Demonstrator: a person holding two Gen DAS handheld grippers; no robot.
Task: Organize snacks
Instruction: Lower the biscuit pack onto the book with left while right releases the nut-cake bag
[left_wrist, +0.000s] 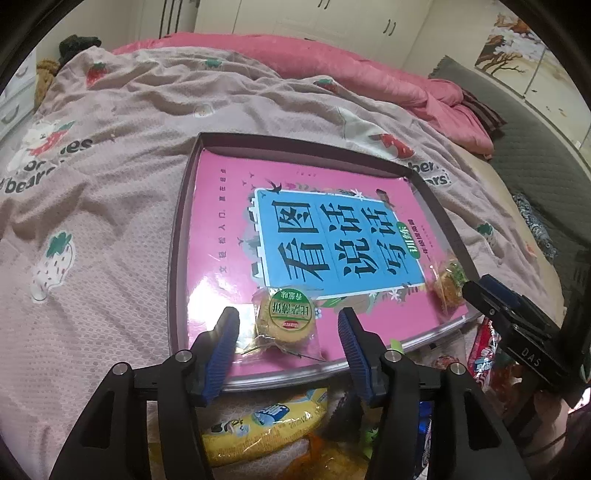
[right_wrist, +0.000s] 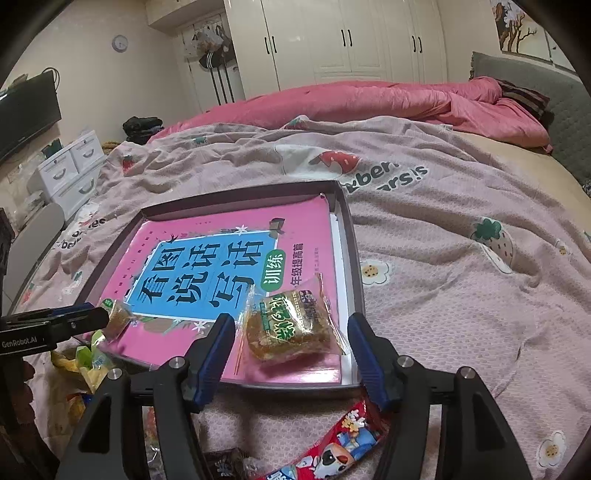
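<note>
A shallow tray (left_wrist: 177, 236) sits on the bedspread (left_wrist: 110, 184) with a pink book (left_wrist: 221, 206) lying flat inside it, and both tongs hang over its near edge.

The left tongs (left_wrist: 288, 328) are released — the blue pads (left_wrist: 221, 339) stand clear on either side of a round cake (left_wrist: 286, 323) in clear wrap, which rests on the book between them, touching neither. Below these tongs, off the tray, lies a yellow packet (left_wrist: 266, 424).

The right tongs (right_wrist: 291, 339) are likewise let go: a square brown cake (right_wrist: 291, 325) in its wrapper lies on the book between the pads (right_wrist: 218, 343), with a gap on each side. Just beneath them, on the bedspread, is a red packet (right_wrist: 340, 443) with a cartoon animal.

From the right tongs' view the left ones come in from the left beside the round cake — from the left tongs' view the right ones sit off to the right by the square one.
</note>
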